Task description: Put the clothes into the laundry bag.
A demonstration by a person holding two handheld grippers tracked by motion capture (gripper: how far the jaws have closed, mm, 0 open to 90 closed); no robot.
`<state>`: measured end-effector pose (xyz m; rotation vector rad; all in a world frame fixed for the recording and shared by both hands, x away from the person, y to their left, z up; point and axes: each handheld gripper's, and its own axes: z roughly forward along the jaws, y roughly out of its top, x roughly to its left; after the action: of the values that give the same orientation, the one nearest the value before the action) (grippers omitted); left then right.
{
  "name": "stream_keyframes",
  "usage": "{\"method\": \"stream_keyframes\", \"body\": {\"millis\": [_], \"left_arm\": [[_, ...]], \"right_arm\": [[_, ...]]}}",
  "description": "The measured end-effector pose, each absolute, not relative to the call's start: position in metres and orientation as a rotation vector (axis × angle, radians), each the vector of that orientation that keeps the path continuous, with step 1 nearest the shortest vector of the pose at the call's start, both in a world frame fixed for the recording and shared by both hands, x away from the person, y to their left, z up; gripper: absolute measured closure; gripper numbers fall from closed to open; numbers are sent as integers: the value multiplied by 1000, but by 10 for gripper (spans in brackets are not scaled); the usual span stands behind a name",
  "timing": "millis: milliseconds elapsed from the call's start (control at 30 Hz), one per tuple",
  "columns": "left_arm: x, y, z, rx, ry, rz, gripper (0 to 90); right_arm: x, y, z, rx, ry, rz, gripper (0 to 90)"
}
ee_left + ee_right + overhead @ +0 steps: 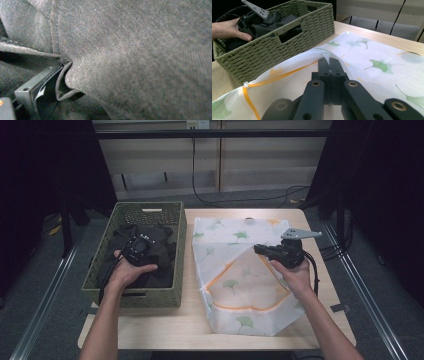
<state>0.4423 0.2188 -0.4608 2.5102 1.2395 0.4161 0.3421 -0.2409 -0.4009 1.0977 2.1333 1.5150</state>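
While a person's two forearms reach in from the bottom of the high view, the left gripper point(136, 251) is pushed down into a heap of black cloth point(159, 245) inside a green woven basket point(179, 247) at the left of a wooden table point(320, 285). Its jaws are buried in the folds there, and the left gripper view is so close to the dark fabric point(130, 57) that whether they pinch it or stand apart cannot be told; just one jaw edge shows at the lower left, with a hemmed fold curling against it. The right gripper point(260, 250) sits over a white mesh laundry bag point(235, 285) printed with green ginkgo leaves and edged with an orange zip line, lying flat just beside the basket. In the right gripper view its jaws point(329, 65) are pressed tightly together on a raised pinch of the bag's white mesh point(372, 52).
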Motion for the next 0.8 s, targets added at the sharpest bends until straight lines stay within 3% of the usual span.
{"method": "stream_keyframes", "body": {"millis": [233,333,600,667,733,800], "left_arm": [[442,219,-464,2531,1221,385,0],[440,215,-466,2626,1213,358,10],[442,210,-464,2746,1220,404,180],[441,210,-461,2762,1236,458,305],[441,211,-459,2764,1250,467,333],[441,212,-456,2764,1260,505,465]], "right_arm": [[344,-238,-402,1092,2144,1512,897],[343,-237,-402,1088,2147,1508,897],[341,-239,-403,1090,2146,1503,897],[340,-240,-404,1101,2146,1497,897],[340,-240,-404,1099,2148,1494,897],[340,-239,-402,1093,2146,1498,897]]}}
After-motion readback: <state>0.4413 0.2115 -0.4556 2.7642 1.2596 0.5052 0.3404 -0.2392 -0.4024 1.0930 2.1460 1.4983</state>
